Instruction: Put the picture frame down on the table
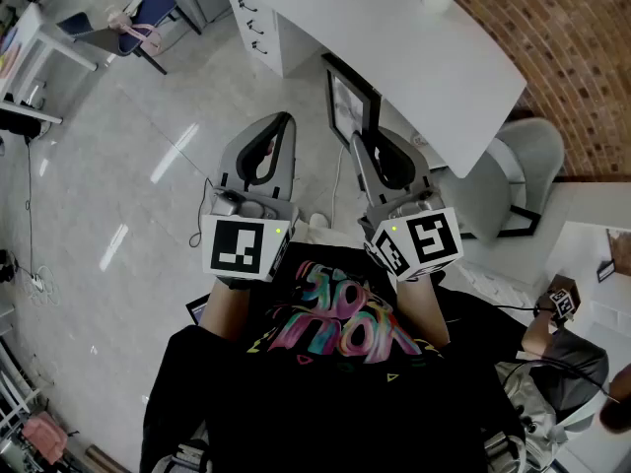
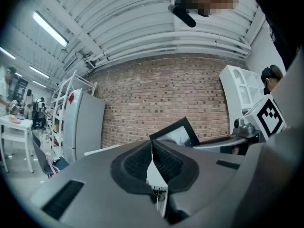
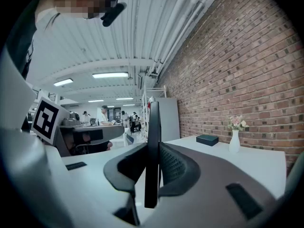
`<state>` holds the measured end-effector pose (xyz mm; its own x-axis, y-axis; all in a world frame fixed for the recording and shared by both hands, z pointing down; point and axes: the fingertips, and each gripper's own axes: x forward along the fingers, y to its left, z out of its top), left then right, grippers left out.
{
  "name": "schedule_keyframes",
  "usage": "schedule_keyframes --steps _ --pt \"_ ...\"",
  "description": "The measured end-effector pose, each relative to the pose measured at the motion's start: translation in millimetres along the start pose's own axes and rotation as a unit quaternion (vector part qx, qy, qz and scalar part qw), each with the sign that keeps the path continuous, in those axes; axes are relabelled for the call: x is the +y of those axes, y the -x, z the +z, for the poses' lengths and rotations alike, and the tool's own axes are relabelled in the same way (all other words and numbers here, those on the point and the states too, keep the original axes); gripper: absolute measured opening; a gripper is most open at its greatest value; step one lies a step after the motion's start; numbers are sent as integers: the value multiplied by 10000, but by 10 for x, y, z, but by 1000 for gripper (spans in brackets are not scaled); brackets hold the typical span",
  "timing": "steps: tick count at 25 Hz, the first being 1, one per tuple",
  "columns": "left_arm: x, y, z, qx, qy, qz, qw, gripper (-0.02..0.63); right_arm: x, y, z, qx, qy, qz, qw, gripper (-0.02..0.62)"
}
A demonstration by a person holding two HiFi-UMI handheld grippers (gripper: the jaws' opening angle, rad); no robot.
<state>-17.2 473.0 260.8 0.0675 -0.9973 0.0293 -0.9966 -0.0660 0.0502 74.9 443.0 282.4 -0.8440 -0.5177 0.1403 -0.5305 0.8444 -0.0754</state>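
The right gripper (image 3: 152,148) is clamped on the thin edge of the picture frame (image 3: 153,122), held upright off the near edge of the white table (image 1: 394,37). The left gripper (image 2: 153,148) is pinched together on nothing. The frame is probably light, stiff and glazed, so fragile, and best held by its border. Only the left gripper view shows its face. The right gripper view shows it edge-on.

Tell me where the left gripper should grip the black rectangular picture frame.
Probably pinch the thin left border of the black rectangular picture frame, coming from its left. The right gripper clamps its near edge, so that side is bare and faces the shut left gripper.
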Motion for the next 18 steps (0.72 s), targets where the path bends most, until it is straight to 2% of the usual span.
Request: schedule_keyframes --steps 3,6,9,15,18 --pt "-19 20 -21 40 -18 -71 10000 28 4 24 7 -18 -46 -89 9999 87" --pt "-43 21 41 -174 68 -127 9997 28 8 63 7 -61 -145 -198 9997 87" --pt "-74 36 1 -71 -38 -237 9997 28 -7 116 2 -78 -209 -289 9993 87" --pt "-196 -3 71 -204 75 -336 9992 28 -85 246 -5 -82 -218 -487 9985 88" --pt "-283 -21 17 -64 -46 -410 9991 28 -135 313 -8 -100 -213 -481 9986 88"
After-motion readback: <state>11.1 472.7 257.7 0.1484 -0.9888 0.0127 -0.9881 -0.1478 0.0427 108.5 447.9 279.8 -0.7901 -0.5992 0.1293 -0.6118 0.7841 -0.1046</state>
